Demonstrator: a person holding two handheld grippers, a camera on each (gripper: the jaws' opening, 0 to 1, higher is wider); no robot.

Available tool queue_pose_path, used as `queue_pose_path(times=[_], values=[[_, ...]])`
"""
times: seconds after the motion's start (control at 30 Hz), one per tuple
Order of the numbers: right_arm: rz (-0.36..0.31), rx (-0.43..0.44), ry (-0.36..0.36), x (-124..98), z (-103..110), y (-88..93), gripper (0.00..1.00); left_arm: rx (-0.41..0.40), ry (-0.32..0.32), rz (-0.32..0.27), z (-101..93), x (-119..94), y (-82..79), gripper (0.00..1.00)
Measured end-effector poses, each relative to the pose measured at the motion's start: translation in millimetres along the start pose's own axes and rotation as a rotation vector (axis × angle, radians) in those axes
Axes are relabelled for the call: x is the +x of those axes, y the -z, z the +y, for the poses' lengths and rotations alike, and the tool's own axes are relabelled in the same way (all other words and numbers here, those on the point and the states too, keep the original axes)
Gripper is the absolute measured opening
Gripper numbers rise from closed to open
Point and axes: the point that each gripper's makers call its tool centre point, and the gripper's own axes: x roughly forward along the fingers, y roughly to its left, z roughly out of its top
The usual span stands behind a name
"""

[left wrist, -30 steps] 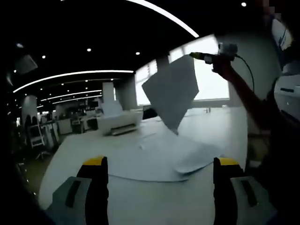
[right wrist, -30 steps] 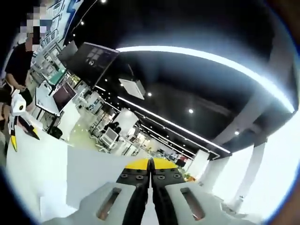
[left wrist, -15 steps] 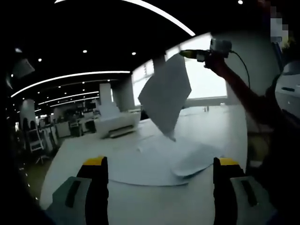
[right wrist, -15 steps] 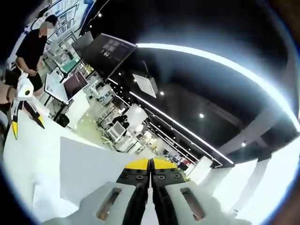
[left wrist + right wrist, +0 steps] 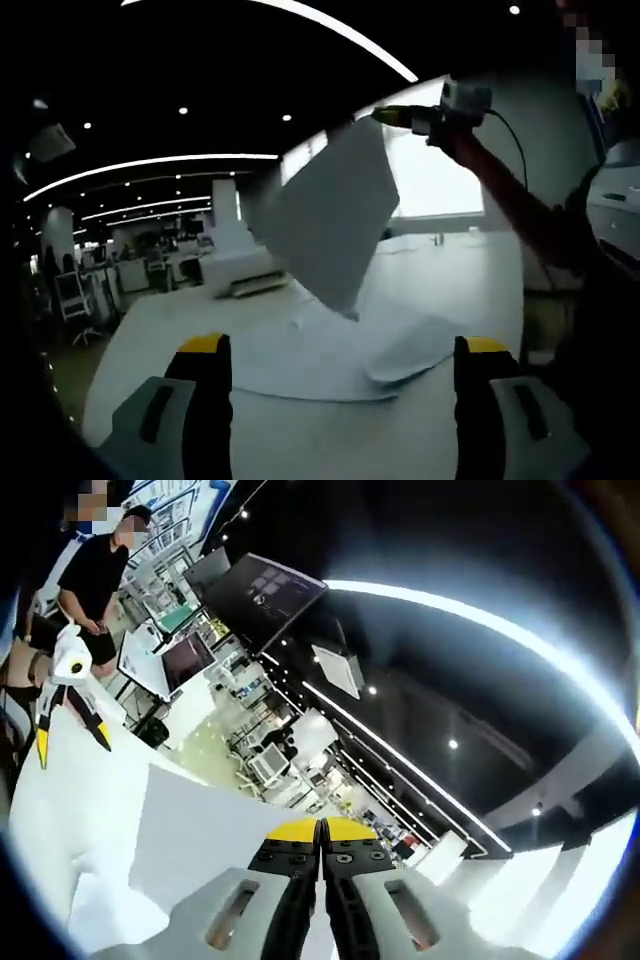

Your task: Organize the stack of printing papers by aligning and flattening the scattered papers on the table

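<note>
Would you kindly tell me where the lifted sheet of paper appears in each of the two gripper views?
Left gripper view: the lifted sheet hangs centre, pinched at its top corner by the right gripper, above the loose papers.
Right gripper view: the sheet spreads lower left from the shut fingers.
Shared landmark: the white table, at left in the right gripper view.

Matt white paper sheet [image 5: 330,215] and loose papers [image 5: 340,345] lie over a smooth, pale table [image 5: 300,430].
</note>
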Motion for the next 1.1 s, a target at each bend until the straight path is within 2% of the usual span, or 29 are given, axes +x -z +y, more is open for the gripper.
queue_pose_path(times=[0.2, 0.63, 0.83, 1.1], values=[[-0.020, 0.034, -0.058, 8, 11, -3.7, 0.00, 0.008, -0.018, 0.006, 5.1, -3, -0.5, 0.94], [-0.026, -0.052, -0.161, 19, 52, -9.4, 0.00, 0.022, -0.032, -0.002, 7.8, -9, -7.7, 0.94], [-0.024, -0.073, -0.188, 20, 65, -9.3, 0.00, 0.023, -0.031, 0.006, 6.6, -9, -5.5, 0.94], [-0.029, -0.077, -0.193, 22, 67, -10.2, 0.00, 0.014, -0.039, -0.004, 6.3, -15, -1.4, 0.94]])
